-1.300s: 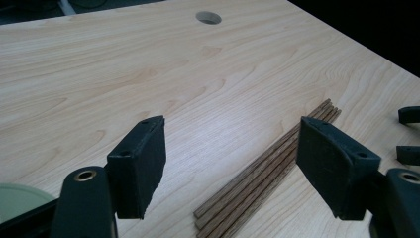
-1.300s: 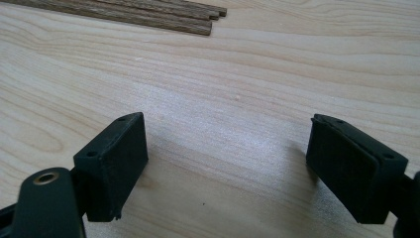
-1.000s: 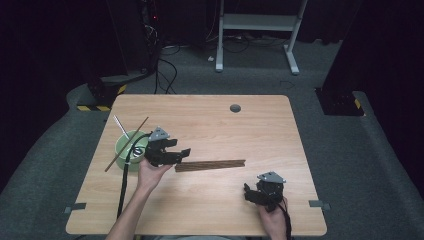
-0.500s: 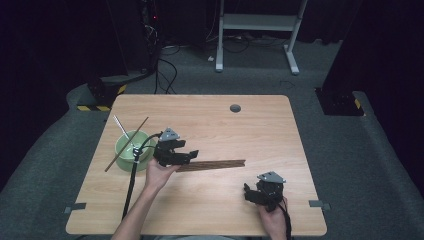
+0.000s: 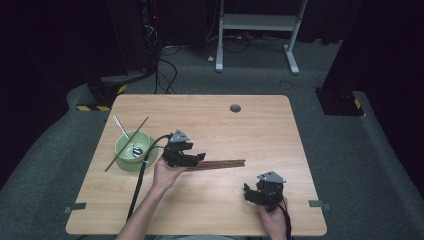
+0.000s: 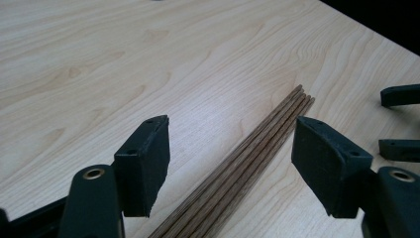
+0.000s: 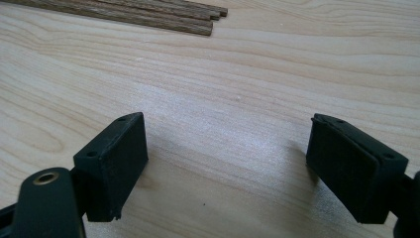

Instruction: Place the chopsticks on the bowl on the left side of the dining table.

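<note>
Several brown wooden chopsticks [image 5: 222, 164] lie bundled side by side in the middle of the table. My left gripper [image 5: 199, 159] hovers low over their left end, open. In the left gripper view the chopsticks [image 6: 242, 158] run between the two pads without touching either, and my left gripper [image 6: 230, 146] holds nothing. My right gripper [image 5: 248, 193] rests near the table's front right, open and empty. In the right gripper view it [image 7: 225, 151] points at bare wood, with the chopsticks' tips [image 7: 163, 14] farther off at the top.
A green bowl [image 5: 120, 150] stands at the table's left, with a white-handled utensil [image 5: 120, 125] in it and a single chopstick [image 5: 142, 125] leaning across its rim. The left gripper's cable [image 5: 138, 185] trails to the front edge. A round hole [image 5: 235, 108] marks the far side.
My left gripper has moved right, away from the bowl, and a little lower, so its jaws now straddle the chopsticks' left end. The right gripper has stayed put.
</note>
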A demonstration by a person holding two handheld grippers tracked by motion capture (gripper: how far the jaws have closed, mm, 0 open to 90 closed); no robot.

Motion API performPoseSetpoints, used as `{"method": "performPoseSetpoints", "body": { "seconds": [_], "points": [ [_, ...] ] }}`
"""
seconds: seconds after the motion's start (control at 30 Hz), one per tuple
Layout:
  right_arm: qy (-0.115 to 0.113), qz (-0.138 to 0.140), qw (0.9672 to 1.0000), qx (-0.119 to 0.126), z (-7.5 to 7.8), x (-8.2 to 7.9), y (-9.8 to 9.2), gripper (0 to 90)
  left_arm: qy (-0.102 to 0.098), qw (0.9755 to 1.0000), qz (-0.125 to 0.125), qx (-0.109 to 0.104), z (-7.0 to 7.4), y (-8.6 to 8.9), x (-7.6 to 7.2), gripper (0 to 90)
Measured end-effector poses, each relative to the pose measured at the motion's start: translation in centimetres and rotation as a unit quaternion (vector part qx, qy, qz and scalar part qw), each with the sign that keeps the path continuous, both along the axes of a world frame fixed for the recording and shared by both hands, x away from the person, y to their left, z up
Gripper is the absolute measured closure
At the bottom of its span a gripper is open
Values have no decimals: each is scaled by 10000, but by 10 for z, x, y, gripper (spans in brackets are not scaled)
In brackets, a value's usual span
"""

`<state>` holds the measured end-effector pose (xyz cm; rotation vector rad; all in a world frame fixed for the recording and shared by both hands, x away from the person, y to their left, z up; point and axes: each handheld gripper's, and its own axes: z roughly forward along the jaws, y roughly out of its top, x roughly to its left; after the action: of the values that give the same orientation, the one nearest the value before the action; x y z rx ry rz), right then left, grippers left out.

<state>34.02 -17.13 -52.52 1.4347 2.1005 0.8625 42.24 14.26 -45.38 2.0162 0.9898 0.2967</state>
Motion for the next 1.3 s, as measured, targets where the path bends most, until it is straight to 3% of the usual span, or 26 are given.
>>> {"method": "performPoseSetpoints", "body": {
  "seconds": [0.2,0.47,0.8,1.07,1.3],
  "points": [
    [0,0,10000,0,0,0,0,158,-13,9999,28,160,-7,-11,3,314],
    [1,6,10000,0,0,0,0,159,50,9999,10,149,-17,-20,5,314],
    [4,8,10000,0,0,0,0,158,178,9990,75,394,-32,-33,12,328],
    [10,-3,10000,7,0,0,0,158,122,9979,245,591,-43,-36,17,383],
    [9,1,10000,9,0,0,0,158,187,9974,373,584,-51,-37,22,400]
  ]
}}
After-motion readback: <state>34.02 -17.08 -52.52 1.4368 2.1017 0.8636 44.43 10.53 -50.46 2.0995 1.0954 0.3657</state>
